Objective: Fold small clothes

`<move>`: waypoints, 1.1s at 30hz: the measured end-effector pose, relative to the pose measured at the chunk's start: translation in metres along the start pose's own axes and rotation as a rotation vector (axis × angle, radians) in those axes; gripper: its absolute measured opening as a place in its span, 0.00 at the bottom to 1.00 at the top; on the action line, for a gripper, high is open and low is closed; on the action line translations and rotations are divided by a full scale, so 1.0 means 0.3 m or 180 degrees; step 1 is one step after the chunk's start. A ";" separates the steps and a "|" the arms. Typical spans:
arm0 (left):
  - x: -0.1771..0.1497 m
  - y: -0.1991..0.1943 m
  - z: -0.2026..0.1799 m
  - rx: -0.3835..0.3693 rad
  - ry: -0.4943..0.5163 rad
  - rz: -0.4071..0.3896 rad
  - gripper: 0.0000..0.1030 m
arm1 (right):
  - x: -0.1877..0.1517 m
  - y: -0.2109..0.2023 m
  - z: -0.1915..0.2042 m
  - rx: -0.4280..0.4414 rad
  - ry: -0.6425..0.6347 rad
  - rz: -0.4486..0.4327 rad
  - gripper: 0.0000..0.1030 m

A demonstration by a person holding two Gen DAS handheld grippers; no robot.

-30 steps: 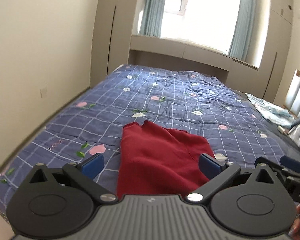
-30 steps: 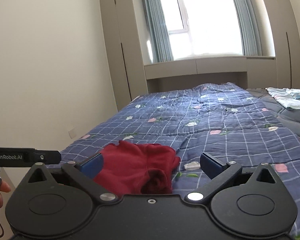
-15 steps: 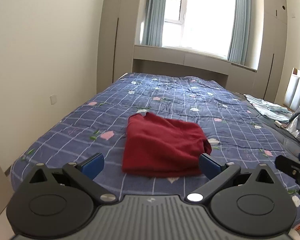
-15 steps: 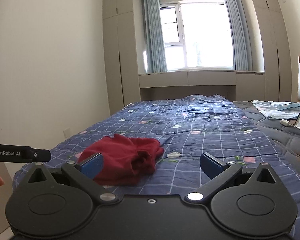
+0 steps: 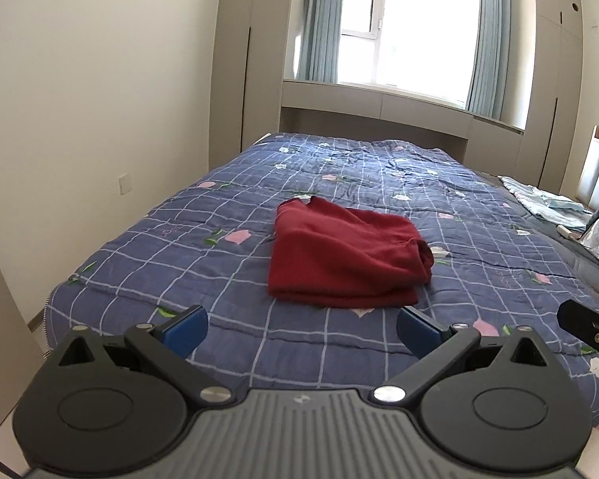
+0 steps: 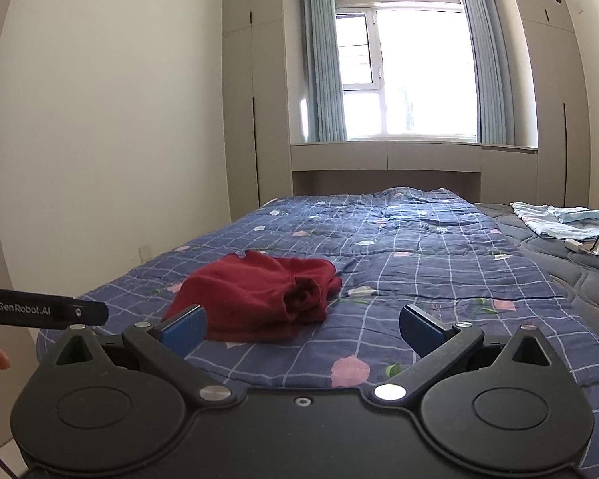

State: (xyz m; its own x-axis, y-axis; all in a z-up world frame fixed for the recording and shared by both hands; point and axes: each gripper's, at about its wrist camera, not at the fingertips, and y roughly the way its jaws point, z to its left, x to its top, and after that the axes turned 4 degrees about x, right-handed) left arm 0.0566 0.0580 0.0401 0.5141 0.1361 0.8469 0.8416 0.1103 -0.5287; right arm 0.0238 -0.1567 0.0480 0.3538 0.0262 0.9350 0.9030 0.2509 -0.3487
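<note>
Red garment [image 5: 343,253] lies folded into a compact, roughly square bundle on the blue checked quilt [image 5: 379,183] of the bed, at the centre of the left wrist view and at lower left of centre in the right wrist view, where a rolled, bunched end shows on its right side. Left claw [image 5: 301,329] hangs at the bottom of its frame with its blue-padded fingers [image 5: 185,329] set wide apart and nothing between them, well clear of the cloth. Right claw [image 6: 301,327] is likewise spread and empty, its left pad crossing the near edge of the bundle in the frame without seeming to touch it. Judging by the neat layered edge facing the camera, the folding of this piece looks finished or very nearly so, and both tools appear to be standing off from it. A pale blue cloth [image 6: 559,221] lies at the far right of the bed, near the headboard side. The next move would likely call either for tidying the bunched end of the red bundle or for reaching toward another piece, which would need a long reach to the right of the frame.
</note>
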 end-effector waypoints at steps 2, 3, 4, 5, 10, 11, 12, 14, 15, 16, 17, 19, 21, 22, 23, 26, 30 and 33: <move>-0.010 -0.003 0.005 0.0011 -0.0015 -0.0007 1.00 | -0.006 0.003 -0.002 -0.0016 -0.0009 0.0010 0.99; -0.013 -0.003 0.007 0.0011 -0.0021 -0.0009 0.99 | -0.009 0.002 -0.005 -0.0023 -0.0002 0.0013 0.99; -0.016 -0.003 0.009 0.0010 -0.0027 -0.0009 1.00 | -0.011 0.002 -0.009 -0.0025 0.0010 0.0017 0.99; -0.019 -0.003 0.012 0.0005 -0.0039 -0.0006 1.00 | -0.012 0.002 -0.012 -0.0026 0.0022 0.0020 0.99; -0.024 0.001 0.021 -0.0011 -0.0109 -0.0007 1.00 | -0.015 -0.002 -0.019 -0.0038 0.0051 0.0027 0.99; -0.025 0.000 0.022 -0.0009 -0.0115 -0.0008 1.00 | -0.015 -0.003 -0.020 -0.0037 0.0055 0.0029 0.99; -0.025 -0.001 0.023 -0.0002 -0.0121 -0.0008 1.00 | -0.015 -0.003 -0.021 -0.0037 0.0056 0.0030 0.99; -0.026 -0.001 0.024 0.0003 -0.0122 -0.0005 1.00 | -0.016 -0.002 -0.022 -0.0035 0.0062 0.0033 0.99; -0.026 -0.001 0.025 0.0005 -0.0121 -0.0002 1.00 | -0.017 -0.002 -0.023 -0.0029 0.0072 0.0040 0.99; -0.027 -0.001 0.025 0.0007 -0.0121 0.0004 1.00 | -0.018 -0.001 -0.024 -0.0024 0.0086 0.0050 0.99; -0.027 0.001 0.024 0.0006 -0.0121 0.0013 1.00 | -0.019 0.001 -0.026 -0.0022 0.0099 0.0060 0.99; -0.029 0.003 0.024 -0.0006 -0.0121 0.0029 1.00 | -0.022 0.003 -0.028 -0.0026 0.0115 0.0075 0.99; -0.031 0.006 0.023 -0.0008 -0.0120 0.0039 1.00 | -0.025 0.005 -0.030 -0.0028 0.0127 0.0088 0.99; -0.029 0.008 0.022 -0.0007 -0.0118 0.0043 1.00 | -0.026 0.006 -0.031 -0.0028 0.0131 0.0093 0.99; -0.029 0.010 0.021 -0.0006 -0.0117 0.0047 1.00 | -0.027 0.006 -0.032 -0.0029 0.0134 0.0095 0.99; -0.032 0.009 0.021 -0.0008 -0.0120 0.0050 1.00 | -0.027 0.006 -0.032 -0.0031 0.0135 0.0097 0.99; -0.033 0.010 0.018 -0.0021 -0.0125 0.0061 1.00 | -0.026 0.006 -0.032 -0.0030 0.0134 0.0099 0.99; -0.032 0.012 0.016 -0.0032 -0.0137 0.0060 1.00 | -0.026 0.006 -0.031 -0.0032 0.0134 0.0097 0.99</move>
State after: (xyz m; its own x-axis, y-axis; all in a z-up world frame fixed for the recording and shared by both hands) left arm 0.0539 0.0619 0.0298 0.5226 0.1804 0.8333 0.8335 0.0974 -0.5438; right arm 0.0249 -0.1656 0.0394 0.3909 -0.0070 0.9204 0.8939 0.2410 -0.3778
